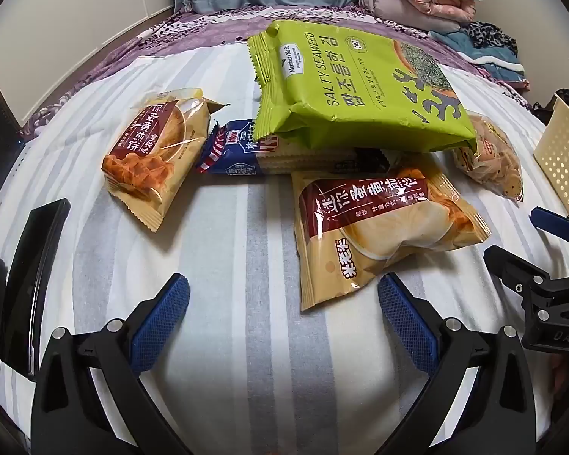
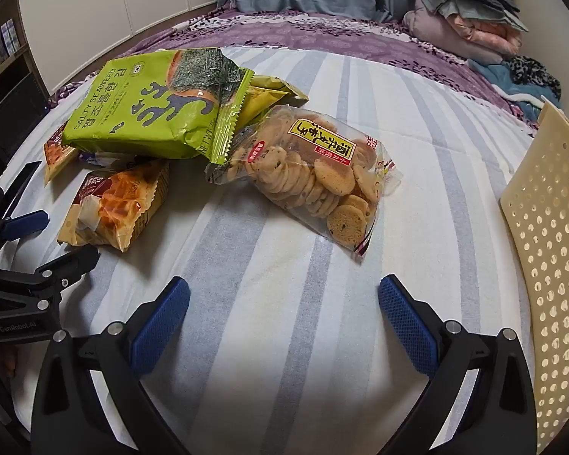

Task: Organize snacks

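Note:
Snack packs lie in a loose pile on a striped bed sheet. A big green seaweed bag [image 1: 356,83] [image 2: 151,113] rests on top of a blue cracker pack [image 1: 239,148]. A tan egg-roll bag [image 1: 375,227] [image 2: 113,204] lies just ahead of my left gripper [image 1: 284,322], which is open and empty. A smaller tan bag [image 1: 155,151] lies to the left. A clear bag of round cookies [image 2: 315,182] [image 1: 489,151] lies ahead of my right gripper [image 2: 284,322], which is open and empty.
A cream perforated basket [image 2: 550,246] [image 1: 561,155] stands at the right edge. Folded clothes and blankets [image 2: 470,19] are piled at the far right of the bed. A white wall and a dark shelf [image 2: 3,87] are on the left.

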`<move>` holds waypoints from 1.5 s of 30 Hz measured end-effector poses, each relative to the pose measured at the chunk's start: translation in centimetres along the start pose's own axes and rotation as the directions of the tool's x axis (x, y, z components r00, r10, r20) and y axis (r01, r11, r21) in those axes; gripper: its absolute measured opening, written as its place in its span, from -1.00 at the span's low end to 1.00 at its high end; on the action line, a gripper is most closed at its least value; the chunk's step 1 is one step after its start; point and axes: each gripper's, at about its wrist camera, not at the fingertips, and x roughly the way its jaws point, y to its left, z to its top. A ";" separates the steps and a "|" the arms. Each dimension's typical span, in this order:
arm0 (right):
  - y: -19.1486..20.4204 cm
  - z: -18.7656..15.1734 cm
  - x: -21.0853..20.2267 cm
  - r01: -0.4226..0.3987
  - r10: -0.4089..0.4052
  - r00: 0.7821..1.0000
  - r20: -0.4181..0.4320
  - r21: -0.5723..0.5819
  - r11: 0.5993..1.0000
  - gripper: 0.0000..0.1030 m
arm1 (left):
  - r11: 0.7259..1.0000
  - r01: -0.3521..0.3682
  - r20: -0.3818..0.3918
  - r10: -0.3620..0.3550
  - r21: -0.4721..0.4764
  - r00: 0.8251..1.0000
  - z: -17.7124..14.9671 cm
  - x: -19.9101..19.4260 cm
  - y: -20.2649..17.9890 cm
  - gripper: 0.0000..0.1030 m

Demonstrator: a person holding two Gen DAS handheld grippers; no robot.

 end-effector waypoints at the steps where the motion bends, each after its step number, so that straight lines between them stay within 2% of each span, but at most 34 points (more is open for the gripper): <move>1: 0.1 0.0 0.0 0.000 0.000 1.000 -0.001 0.000 1.000 0.91 | 1.000 0.001 0.000 -0.001 0.000 1.000 0.0 0.0 0.0 0.96; 3: -0.3 0.0 0.1 -0.031 0.031 0.999 -0.007 0.021 0.999 0.91 | 1.000 0.006 0.001 -0.006 -0.004 1.000 0.0 0.0 0.1 0.96; 5: 0.0 0.0 0.0 -0.009 0.009 1.000 -0.003 0.005 1.000 0.91 | 1.000 0.002 0.000 -0.002 -0.002 1.000 0.0 0.0 0.0 0.96; 45: -0.1 0.0 0.2 -0.013 0.013 1.000 -0.005 0.008 1.000 0.91 | 1.000 0.000 0.003 0.000 -0.001 1.000 0.0 0.0 0.0 0.96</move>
